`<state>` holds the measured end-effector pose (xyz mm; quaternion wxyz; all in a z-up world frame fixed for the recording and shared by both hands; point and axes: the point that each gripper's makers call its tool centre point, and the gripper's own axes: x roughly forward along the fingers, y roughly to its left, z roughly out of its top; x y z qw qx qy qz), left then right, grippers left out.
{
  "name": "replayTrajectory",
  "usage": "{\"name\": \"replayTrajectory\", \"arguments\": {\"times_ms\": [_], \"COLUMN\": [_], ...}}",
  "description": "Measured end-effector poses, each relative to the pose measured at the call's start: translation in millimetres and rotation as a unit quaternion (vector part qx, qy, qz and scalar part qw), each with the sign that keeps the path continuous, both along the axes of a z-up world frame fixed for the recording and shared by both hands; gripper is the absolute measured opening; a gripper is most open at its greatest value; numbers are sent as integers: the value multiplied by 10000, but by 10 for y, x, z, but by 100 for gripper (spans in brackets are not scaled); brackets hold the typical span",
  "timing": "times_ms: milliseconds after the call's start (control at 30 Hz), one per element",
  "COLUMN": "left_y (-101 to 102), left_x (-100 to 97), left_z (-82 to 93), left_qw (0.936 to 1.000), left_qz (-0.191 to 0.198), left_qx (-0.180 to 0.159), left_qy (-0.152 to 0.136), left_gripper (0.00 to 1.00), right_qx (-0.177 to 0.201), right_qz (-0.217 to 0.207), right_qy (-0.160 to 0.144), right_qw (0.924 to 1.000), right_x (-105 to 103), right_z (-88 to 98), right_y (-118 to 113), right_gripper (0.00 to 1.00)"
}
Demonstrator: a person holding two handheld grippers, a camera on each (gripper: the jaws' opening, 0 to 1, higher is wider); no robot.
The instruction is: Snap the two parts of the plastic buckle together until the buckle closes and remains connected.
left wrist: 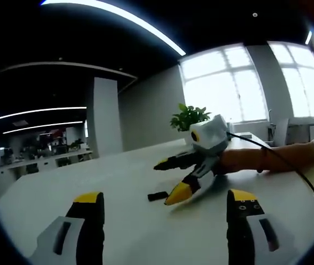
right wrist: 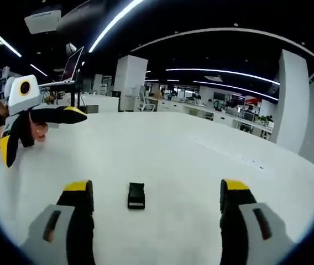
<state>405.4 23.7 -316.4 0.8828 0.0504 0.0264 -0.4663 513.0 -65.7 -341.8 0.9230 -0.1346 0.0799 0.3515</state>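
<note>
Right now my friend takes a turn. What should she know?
Left gripper: open, holding nothing, hovering over the table.
Right gripper: open, holding nothing, low over the table right beside the buckle.
Buckle: a small black piece lying flat between the right gripper's jaws, untouched. Can't tell whether it is one part or both.
Done: nothing gripped yet.
Left: grab the parts and snap them shut.

- Left gripper view: buckle [left wrist: 157,196] lies flat on the tabletop [left wrist: 124,176], at 12 o'clock ahead of the left gripper [left wrist: 165,207], between its spread jaws.
- Right gripper [left wrist: 176,179] sits just beside the buckle at its 3 o'clock, jaws apart.
- Potted plant [left wrist: 188,117] stands behind the right gripper, at 12 o'clock.
- Right gripper view: the buckle lies near, dead ahead; the left gripper sits at 10 o'clock.
</note>
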Motion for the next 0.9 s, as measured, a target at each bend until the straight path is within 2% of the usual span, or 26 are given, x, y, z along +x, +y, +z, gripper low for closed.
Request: {"name": "replayTrajectory", "arguments": {"times_ms": [67,233,333,400,633,800,900], "left_y": [1,7,11,14,12,9,21], "left_x": [10,34,32,42,51,32,36], "left_z": [-1,5,13,18,23,28,19], "left_qw": [10000,10000,10000,10000,10000,10000,9999], "left_qz": [17,31,39,38,46,56,90], "left_qx": [0,15,12,-9,-17,-24,1], "left_qy": [-5,-15,-21,-6,-13,-48,-57], "left_gripper": [99,99,99,99,99,99,98], "right_qx": [-16,-89,-51,-12,-242,-198,-217], "right_qz": [-27,89,143,152,199,220,233], "right_qy": [-43,94,49,45,119,4,71], "right_qw": [10000,9999,9999,9999,9994,9996,9995], "right_x": [-7,-125,-159,-139,-162,-185,-170], "right_z": [23,-54,-24,-3,-73,-13,-45], "right_y": [-23,41,77,82,95,156,155], "right_gripper": [100,100,100,100,95,99,99]}}
